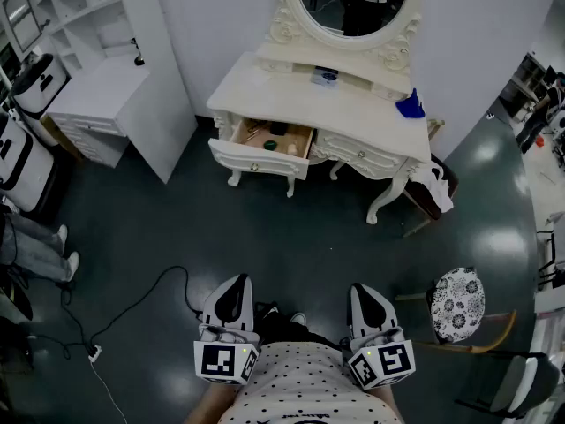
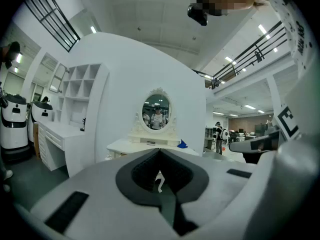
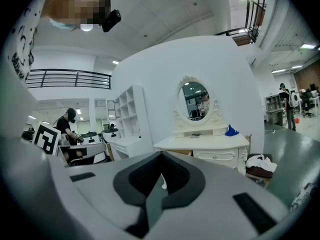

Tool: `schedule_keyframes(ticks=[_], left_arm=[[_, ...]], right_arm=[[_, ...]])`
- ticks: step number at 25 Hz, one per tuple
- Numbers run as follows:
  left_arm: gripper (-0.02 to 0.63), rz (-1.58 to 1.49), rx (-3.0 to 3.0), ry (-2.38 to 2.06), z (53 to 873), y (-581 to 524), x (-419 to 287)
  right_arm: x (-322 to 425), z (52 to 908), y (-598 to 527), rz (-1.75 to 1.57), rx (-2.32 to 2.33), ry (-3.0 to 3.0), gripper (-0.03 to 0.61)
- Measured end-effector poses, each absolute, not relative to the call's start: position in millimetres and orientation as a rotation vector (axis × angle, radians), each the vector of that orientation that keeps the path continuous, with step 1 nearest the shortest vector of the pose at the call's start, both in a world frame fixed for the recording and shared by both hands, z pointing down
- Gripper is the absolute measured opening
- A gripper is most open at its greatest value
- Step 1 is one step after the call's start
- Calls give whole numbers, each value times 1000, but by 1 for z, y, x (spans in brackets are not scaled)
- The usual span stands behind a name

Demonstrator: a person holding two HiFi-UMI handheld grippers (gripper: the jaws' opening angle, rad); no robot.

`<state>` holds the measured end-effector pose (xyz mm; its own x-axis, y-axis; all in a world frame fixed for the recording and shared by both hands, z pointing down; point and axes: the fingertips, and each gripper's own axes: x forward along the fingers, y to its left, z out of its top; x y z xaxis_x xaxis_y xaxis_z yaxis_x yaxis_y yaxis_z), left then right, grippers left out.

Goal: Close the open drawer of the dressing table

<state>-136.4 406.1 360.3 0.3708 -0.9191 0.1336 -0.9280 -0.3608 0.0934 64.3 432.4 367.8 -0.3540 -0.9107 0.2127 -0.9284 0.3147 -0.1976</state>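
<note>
Left gripper (image 1: 235,281) and right gripper (image 1: 364,288) side by side, both clenched on nothing; drawer (image 1: 263,153) of dressing table (image 1: 353,104) pulled out, well apart from both.

Mirror (image 1: 351,3) top cropped, items (image 1: 278,129) in drawer (image 1: 260,159) unidentifiable (too small)

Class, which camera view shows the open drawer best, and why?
The head view: it looks down into the open drawer, showing items inside. The right gripper view catches only a brown sliver of it. The left gripper view shows the dressing table, not clearly the drawer.
</note>
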Motion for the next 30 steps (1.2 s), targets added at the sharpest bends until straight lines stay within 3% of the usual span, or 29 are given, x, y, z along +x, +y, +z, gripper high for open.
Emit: schedule_keyframes(ticks=[30], left_arm=[[11, 27, 2520, -1622, 346, 394, -93]], right_arm=[[103, 365, 429, 492, 1835, -2512, 8]])
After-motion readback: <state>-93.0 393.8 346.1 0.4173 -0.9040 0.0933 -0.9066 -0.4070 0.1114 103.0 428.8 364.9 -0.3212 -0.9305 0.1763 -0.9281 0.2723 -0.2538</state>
